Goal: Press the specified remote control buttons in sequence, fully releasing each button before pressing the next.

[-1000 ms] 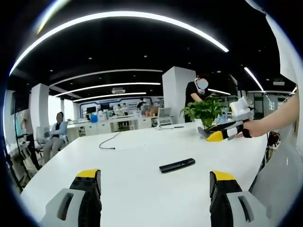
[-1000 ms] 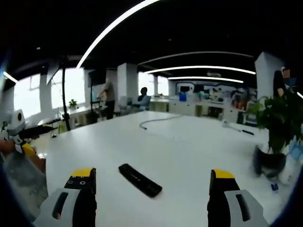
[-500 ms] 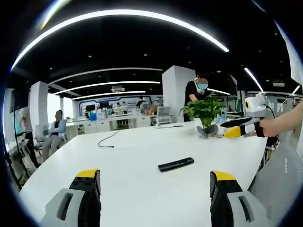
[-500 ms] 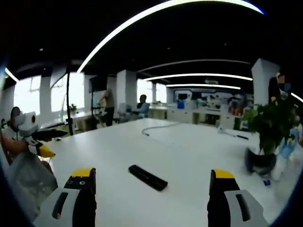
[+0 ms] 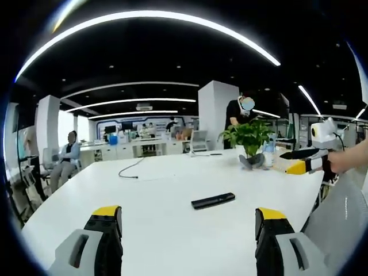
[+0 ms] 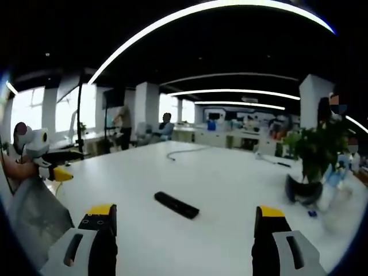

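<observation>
Each gripper carried two black jaws with yellow tip caps and grey slotted side housings: the left gripper (image 5: 188, 230) and the right gripper (image 6: 184, 230). At frame edge, each showed a yellow-tipped black jaw under a white housing.

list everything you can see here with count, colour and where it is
remote: 1, black, lying flat mid-table
table: 1, white, large, spanning the foreground
cable: 1, dark, on the table's far part
plant: 1, green in a dark pot, far table edge
pillars: several, white, background office
ceiling lights: several, white curved strips
people: a few, one seated, others standing behind
left gripper: 1, yellow-tipped black jaws, apart, above the table
right gripper: 1, same colours, jaws apart, facing the remote
</observation>
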Motion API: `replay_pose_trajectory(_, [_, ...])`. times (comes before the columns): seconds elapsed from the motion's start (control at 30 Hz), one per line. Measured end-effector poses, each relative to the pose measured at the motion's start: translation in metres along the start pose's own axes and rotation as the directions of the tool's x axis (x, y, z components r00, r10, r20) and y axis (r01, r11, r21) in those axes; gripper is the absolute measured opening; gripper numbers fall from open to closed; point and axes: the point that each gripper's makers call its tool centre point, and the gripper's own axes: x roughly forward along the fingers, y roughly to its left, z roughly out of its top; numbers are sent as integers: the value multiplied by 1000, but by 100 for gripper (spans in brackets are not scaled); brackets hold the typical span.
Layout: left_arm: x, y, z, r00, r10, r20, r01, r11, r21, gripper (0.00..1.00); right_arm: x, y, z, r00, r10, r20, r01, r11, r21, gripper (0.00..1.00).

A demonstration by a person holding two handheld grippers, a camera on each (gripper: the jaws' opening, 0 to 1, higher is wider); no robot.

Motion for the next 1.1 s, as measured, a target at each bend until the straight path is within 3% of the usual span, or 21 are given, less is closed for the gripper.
replay_pose_trajectory(0.2, [0,-1,-1,1000,-3,-6,3,1000,4,100,-12,0,-2,1000,-28,-9,27,999,-21,99])
replay_pose_trajectory(0.43, [0,-1,-2,1000,6,-13,-6,1000,15,100,-25,4,-10,999,-36,-13,36,999,19,99])
replay_pose_trajectory(0.6, [1,-1,-4,1000,8,-23,-7,1000,20,99,-24,1,-14,999,-51,6,51,999,18,99])
replay_pose_trajectory(0.7, [2,-1,-6,999,7,-32,-6,1000,19,99,-22,0,-20,998,-50,-25,50,999,-11,99])
replay_pose_trajectory(0.87, [3,0,-7,999,9,-39,-8,1000,19,99,-23,-4,-20,999,-46,-12,46,999,0,92])
replay_pose_trajectory(1.1, [4,0,-8,999,2,-43,-2,1000,15,99,-24,-9,-17,997,-74,9,74,997,2,94])
